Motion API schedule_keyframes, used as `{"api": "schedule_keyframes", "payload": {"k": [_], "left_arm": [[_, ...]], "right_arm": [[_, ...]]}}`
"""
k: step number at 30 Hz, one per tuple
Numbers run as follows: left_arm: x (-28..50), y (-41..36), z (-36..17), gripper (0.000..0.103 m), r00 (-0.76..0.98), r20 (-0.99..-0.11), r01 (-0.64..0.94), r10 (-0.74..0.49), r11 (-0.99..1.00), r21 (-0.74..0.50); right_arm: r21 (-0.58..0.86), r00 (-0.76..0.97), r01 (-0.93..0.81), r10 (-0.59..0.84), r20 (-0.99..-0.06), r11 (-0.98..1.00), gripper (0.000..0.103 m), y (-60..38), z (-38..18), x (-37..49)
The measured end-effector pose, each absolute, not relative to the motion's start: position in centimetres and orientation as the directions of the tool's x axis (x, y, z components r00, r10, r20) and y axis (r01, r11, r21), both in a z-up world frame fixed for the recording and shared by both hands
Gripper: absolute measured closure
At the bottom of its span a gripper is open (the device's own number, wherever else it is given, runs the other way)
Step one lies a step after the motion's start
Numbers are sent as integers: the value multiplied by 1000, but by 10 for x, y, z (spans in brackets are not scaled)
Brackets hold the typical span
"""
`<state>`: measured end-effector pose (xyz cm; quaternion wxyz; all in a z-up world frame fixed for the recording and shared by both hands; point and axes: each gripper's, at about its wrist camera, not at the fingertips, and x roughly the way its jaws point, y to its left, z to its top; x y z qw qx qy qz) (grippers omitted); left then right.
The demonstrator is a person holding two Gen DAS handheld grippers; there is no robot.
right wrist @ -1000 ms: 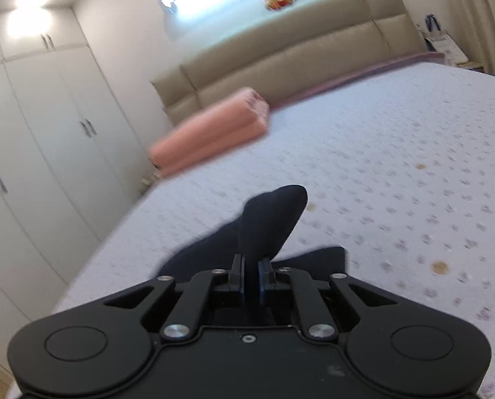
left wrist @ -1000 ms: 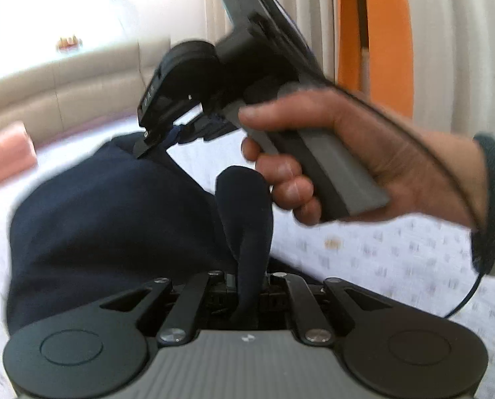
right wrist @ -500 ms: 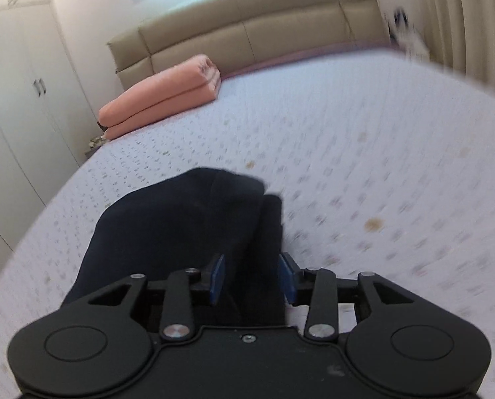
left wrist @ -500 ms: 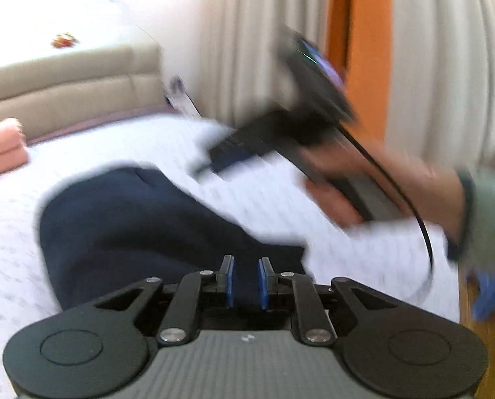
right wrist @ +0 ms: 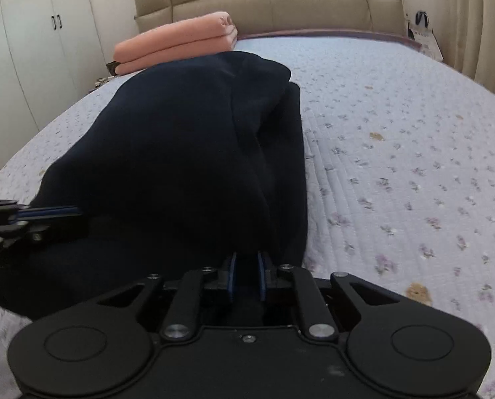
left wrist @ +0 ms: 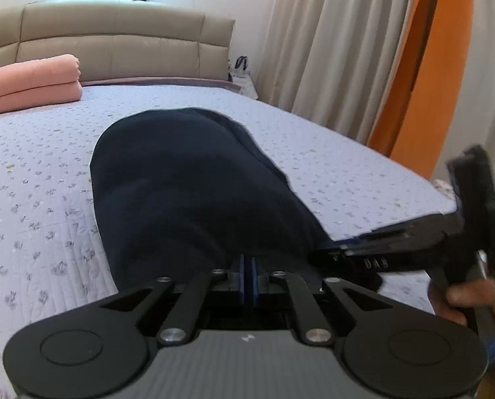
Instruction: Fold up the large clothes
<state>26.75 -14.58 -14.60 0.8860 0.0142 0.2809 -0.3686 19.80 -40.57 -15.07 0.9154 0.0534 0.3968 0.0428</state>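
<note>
At the bottom of the left wrist view, the left gripper [left wrist: 247,274] has its blue-padded jaws pressed together on the near hem of the dark navy folded garment [left wrist: 187,186], with cloth pinched between them. At the bottom of the right wrist view, the right gripper [right wrist: 247,274] has its jaws closing, a narrow gap left between the pads, with the garment's near right edge running into that gap. Both grippers sit at the near end, side by side; each shows in the other's view, the right one at the lower right with a hand [left wrist: 463,299] on its grip. The garment lies on the pale lilac flower-print quilted bed [right wrist: 397,166], its long axis running straight away from the jaws toward the headboard, so my guess is the next fold carries the near edge up and away. Farther off, at the upper left, rests a folded salmon-pink blanket [right wrist: 177,45], then the beige padded headboard [left wrist: 114,40].
</note>
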Motion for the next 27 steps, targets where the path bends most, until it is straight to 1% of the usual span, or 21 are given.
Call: {"api": "schedule_keyframes", "payload": {"k": [2,4,6,8,10,12,14,15,16,17,18,19,20,23,25,26,27], "left_arm": [[255,-142,-142,97,551,-505,690,-664,704,-171],[248,-146,-142,97,565,-515,702,-644,704,-110],[248,-153,-147,97,577,-519,703,-631,707,-79],[251,-152,-149,96,573,-517,704,-636,705,-87],[249,-152,-150,95,574,-512,706,-639,703,-85],[247,-149,-152,94,573,-506,709,-645,699,-89],[245,-147,-151,94,565,-501,716,-656,691,-97],[244,-146,-151,94,559,-500,721,-661,686,-101],[243,-145,-152,94,549,-501,727,-669,678,-109],[241,-144,-153,95,537,-502,735,-678,668,-117],[239,-143,-154,95,524,-505,744,-686,658,-121],[235,-142,-156,95,523,-513,746,-681,657,-111],[232,-141,-157,95,523,-520,747,-675,657,-101],[226,-132,-161,95,475,-546,759,-690,635,-144],[221,-125,-154,95,473,-549,764,-690,631,-135],[219,-122,-148,95,485,-537,766,-690,631,-120],[218,-118,-139,95,501,-516,766,-695,634,-110]], "right_arm": [[140,697,-45,132,-705,989,90,-410,-133,201],[127,766,-61,128,-630,990,88,-412,-108,212],[115,808,-80,132,-574,990,86,-407,-88,235],[124,836,-142,186,-516,982,86,-396,-76,268],[158,839,-182,237,-490,971,86,-385,-76,304],[170,821,-215,272,-501,962,86,-371,-85,336],[119,781,-212,241,-576,970,87,-353,-106,366],[94,756,-186,204,-622,978,90,-350,-122,381],[35,736,-129,120,-666,991,92,-349,-140,395],[-9,712,-73,46,-700,997,103,-354,-159,407],[39,699,-31,49,-713,999,103,-366,-171,412],[98,701,-8,75,-709,995,103,-376,-171,412],[121,703,-2,87,-706,993,103,-379,-167,410],[4,732,-9,10,-681,1000,103,-374,-156,394],[27,750,25,-1,-661,999,103,-385,-140,377],[57,763,34,11,-646,998,103,-390,-133,359],[80,778,26,30,-628,996,100,-395,-122,347]]}}
